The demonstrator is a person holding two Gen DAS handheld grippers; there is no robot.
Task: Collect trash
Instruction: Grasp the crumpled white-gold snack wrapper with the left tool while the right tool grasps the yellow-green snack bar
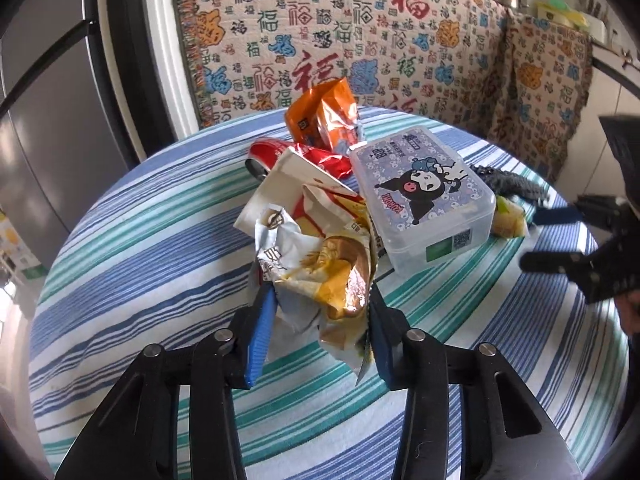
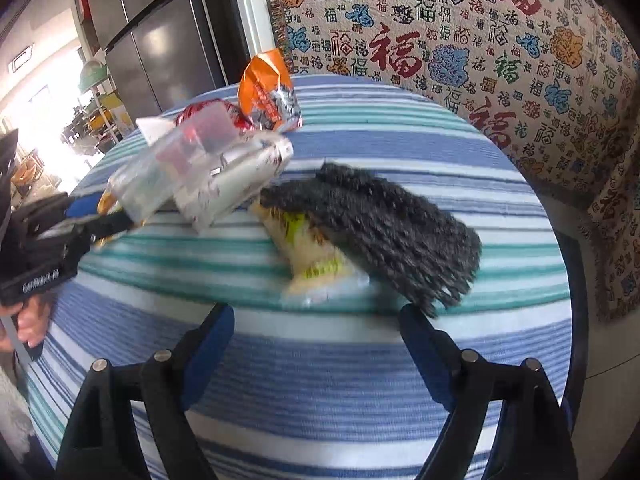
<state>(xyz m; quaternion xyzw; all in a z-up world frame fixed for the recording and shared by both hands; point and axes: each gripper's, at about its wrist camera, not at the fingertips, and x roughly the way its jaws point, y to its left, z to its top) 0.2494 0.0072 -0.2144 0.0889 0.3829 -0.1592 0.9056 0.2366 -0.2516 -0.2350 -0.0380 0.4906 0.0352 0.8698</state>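
My left gripper (image 1: pixel 320 320) is shut on a crumpled white and yellow snack wrapper (image 1: pixel 320 272), with a blue pad on each side of it. Behind the wrapper lie a red can (image 1: pixel 272 152) and an orange snack bag (image 1: pixel 320 116). In the right wrist view, my right gripper (image 2: pixel 318 316) stands open over the striped tablecloth (image 2: pixel 320 380), nothing between its fingers. Just ahead of it lies a yellow-green packet (image 2: pixel 312 256), half under a grey knitted cloth (image 2: pixel 380 220). The right gripper (image 1: pixel 536 238) also shows at the right edge of the left wrist view.
A clear plastic box with a cartoon lid (image 1: pixel 420 196) sits at the table's middle, touching the wrapper pile. A patterned throw (image 1: pixel 360 40) covers the seat behind the round table. A dark fridge (image 2: pixel 160 40) stands at the far left. A hand (image 2: pixel 28 320) holds the left gripper.
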